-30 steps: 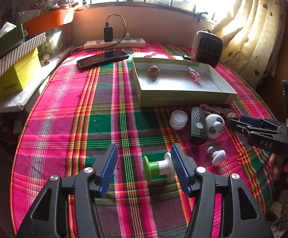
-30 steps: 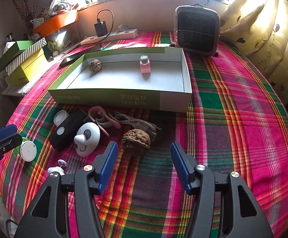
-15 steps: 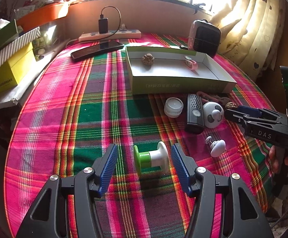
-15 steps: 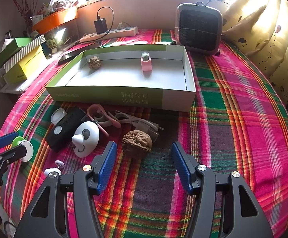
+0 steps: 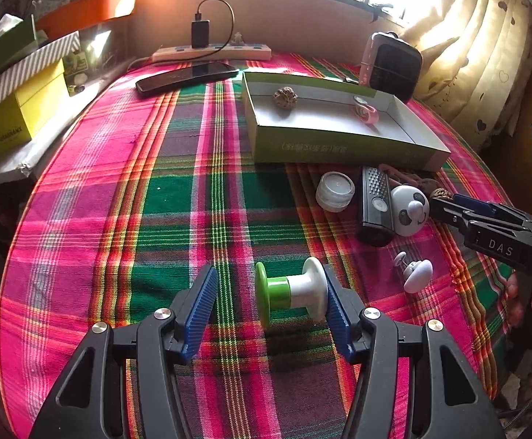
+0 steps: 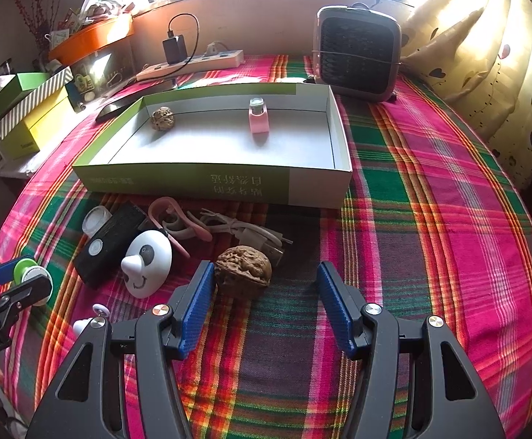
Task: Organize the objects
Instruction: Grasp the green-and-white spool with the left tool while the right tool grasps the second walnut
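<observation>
A green and white spool (image 5: 291,293) lies on the plaid cloth between the fingers of my open left gripper (image 5: 270,301); its white end touches the right finger. My right gripper (image 6: 266,301) is open, with a walnut (image 6: 243,267) just ahead between its fingers, close to the left one. A shallow green-sided box (image 6: 200,179) holds another walnut (image 6: 163,117) and a pink item (image 6: 258,119). In front of the box lie a panda toy (image 6: 148,256), a black remote (image 6: 112,243), a small white jar (image 5: 334,191), a white knob (image 5: 416,273) and cables (image 6: 244,232).
A small heater (image 6: 356,63) stands behind the box. A power strip (image 5: 211,53) and a phone (image 5: 185,77) lie at the back. Yellow and striped boxes (image 5: 21,109) sit on the left. Curtains (image 6: 485,55) hang at the right.
My left gripper has shifted so the spool sits further between its fingers, against the right one. My right gripper has moved closer to the walnut.
</observation>
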